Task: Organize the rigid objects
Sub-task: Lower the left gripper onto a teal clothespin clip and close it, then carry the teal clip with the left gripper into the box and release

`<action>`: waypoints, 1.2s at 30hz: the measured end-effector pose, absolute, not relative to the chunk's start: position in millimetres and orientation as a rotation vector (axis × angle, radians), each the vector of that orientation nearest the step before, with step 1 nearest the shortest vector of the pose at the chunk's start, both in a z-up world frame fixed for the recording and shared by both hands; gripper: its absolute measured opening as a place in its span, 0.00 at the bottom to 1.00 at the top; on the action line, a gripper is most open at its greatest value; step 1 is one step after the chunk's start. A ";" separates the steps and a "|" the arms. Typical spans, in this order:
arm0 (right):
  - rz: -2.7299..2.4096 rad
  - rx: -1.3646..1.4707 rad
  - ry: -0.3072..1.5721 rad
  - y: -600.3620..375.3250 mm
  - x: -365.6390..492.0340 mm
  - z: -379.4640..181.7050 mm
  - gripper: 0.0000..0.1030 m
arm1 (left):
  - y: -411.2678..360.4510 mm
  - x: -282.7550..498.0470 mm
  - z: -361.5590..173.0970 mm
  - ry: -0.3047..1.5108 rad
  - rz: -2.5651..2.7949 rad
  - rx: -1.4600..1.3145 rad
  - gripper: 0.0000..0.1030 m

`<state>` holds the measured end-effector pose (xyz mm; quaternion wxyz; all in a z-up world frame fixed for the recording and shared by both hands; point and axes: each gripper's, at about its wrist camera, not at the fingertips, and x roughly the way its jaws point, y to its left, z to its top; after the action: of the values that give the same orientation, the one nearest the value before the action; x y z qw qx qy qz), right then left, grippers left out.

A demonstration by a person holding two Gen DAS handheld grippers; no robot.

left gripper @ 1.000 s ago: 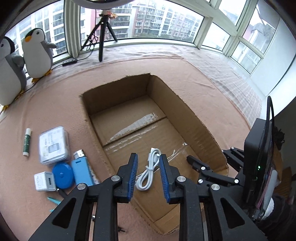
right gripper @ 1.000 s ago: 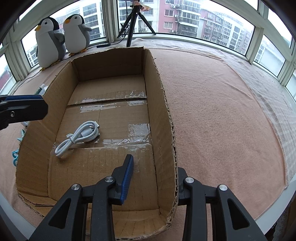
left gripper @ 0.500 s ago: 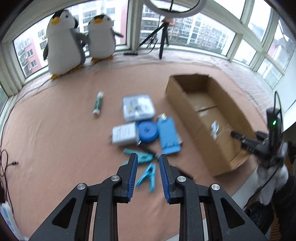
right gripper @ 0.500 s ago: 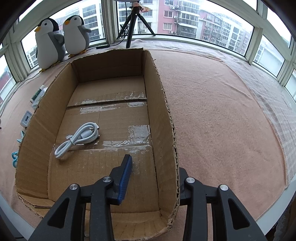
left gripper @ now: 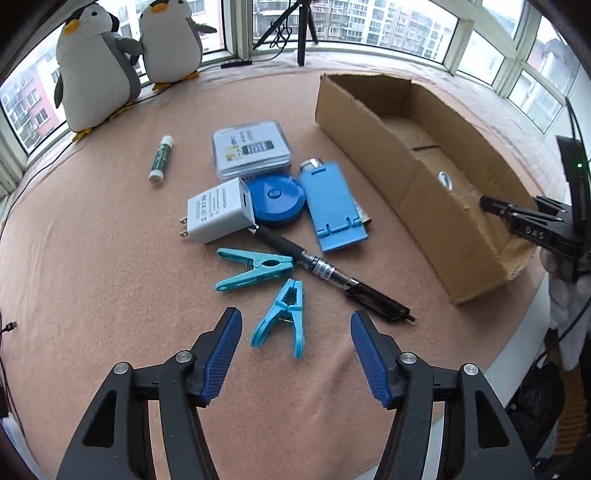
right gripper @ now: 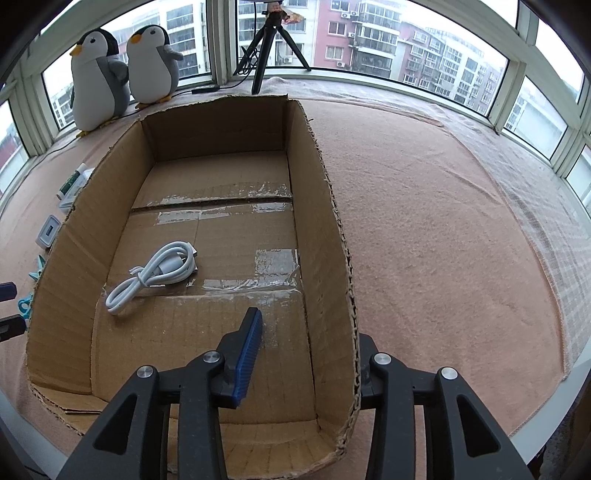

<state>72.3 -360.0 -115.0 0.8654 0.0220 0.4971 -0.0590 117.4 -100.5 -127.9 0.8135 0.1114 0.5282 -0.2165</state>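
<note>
My left gripper point(left gripper: 295, 350) is open and empty, just short of a blue clothes peg point(left gripper: 284, 319). Beyond it lie a teal peg point(left gripper: 255, 269), a black pen point(left gripper: 332, 275), a white charger point(left gripper: 218, 214), a blue round tape measure point(left gripper: 277, 199), a blue phone stand point(left gripper: 332, 206), a clear plastic case point(left gripper: 251, 149) and a glue stick point(left gripper: 160, 158). The cardboard box point(left gripper: 417, 184) stands to the right. My right gripper point(right gripper: 306, 350) straddles the box's right wall point(right gripper: 332, 240), with that wall between the jaws. A white cable point(right gripper: 155, 273) lies inside the box.
Two plush penguins point(left gripper: 96, 70) and a tripod point(left gripper: 301, 29) stand by the windows at the back. The table's front edge point(left gripper: 517, 339) runs close on the right. My right gripper point(left gripper: 535, 225) shows at the box's near end in the left wrist view.
My left gripper has swung from over the box to the loose objects on the left and opened wide. The right gripper has stayed on the box wall.
</note>
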 end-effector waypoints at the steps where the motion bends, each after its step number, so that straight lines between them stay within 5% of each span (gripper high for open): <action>1: -0.124 0.046 1.041 -359.9 72.5 -115.0 0.35 | -100.2 119.7 -131.8 1.136 -0.458 0.242 0.63; 7: -0.124 0.046 1.041 -359.9 72.5 -114.9 0.35 | -95.6 128.7 -142.9 1.152 -0.454 0.231 0.57; 14: -0.124 0.046 1.041 -359.8 72.5 -115.0 0.35 | -93.5 131.0 -149.2 1.162 -0.464 0.223 0.33; 24: -0.124 0.046 1.041 -359.6 72.6 -115.0 0.35 | -89.3 122.0 -138.9 1.139 -0.473 0.187 0.32; 36: -0.125 0.046 1.041 -359.4 72.6 -115.0 0.35 | -135.9 131.5 -62.6 0.980 -0.568 0.157 0.32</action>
<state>72.6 -359.4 -115.0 0.8655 0.0219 0.4969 -0.0595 131.5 -135.9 -62.6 0.8409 0.0743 0.4636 -0.2690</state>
